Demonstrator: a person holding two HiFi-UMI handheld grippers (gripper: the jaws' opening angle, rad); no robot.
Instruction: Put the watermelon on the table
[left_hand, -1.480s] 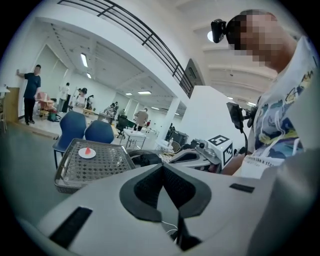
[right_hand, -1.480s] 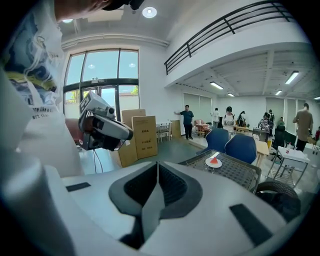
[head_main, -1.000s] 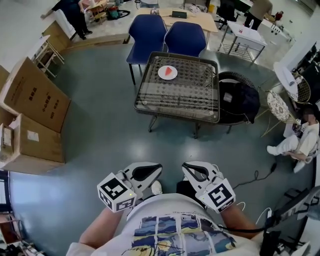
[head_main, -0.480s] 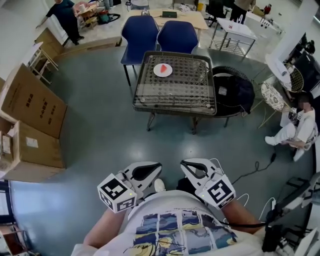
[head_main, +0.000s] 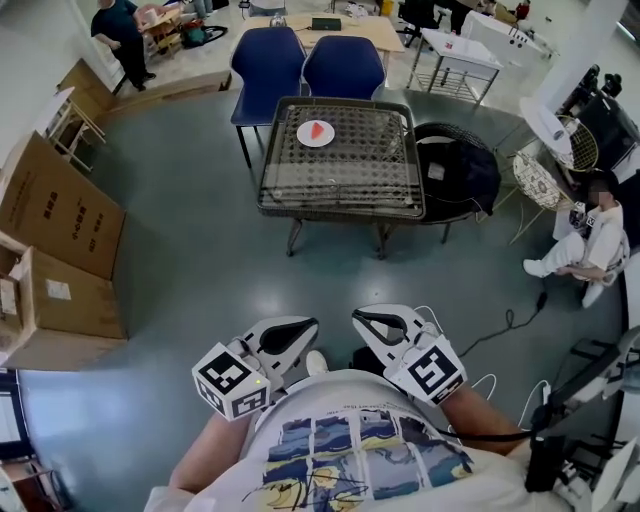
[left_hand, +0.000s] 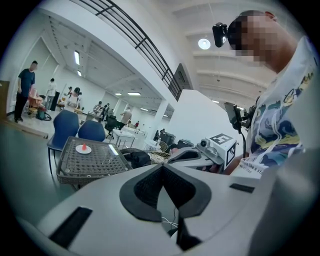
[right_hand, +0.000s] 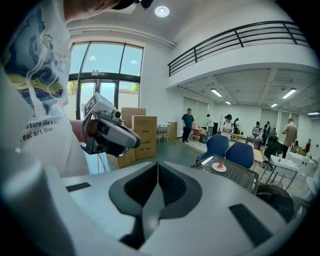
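Note:
A red watermelon slice (head_main: 318, 130) lies on a white plate (head_main: 307, 138) at the far side of a dark mesh table (head_main: 340, 185), well ahead of me across the floor. My left gripper (head_main: 312, 323) and right gripper (head_main: 357, 317) are held side by side close to my chest, both shut with nothing between the jaws. The left gripper view has the slice (left_hand: 83, 146) small at the left, beyond the shut jaws (left_hand: 162, 168). In the right gripper view the slice (right_hand: 219, 164) sits at the right past the shut jaws (right_hand: 157, 165).
Two blue chairs (head_main: 305, 65) stand behind the table. A round black chair with a bag (head_main: 455, 175) is at its right. Cardboard boxes (head_main: 50, 210) line the left side. A seated person (head_main: 590, 240) is at the right, and cables (head_main: 500, 330) trail on the floor.
The table and plate sit a little higher and further left in the head view. Both grippers stay shut near my chest, drifted slightly left and up in the frame.

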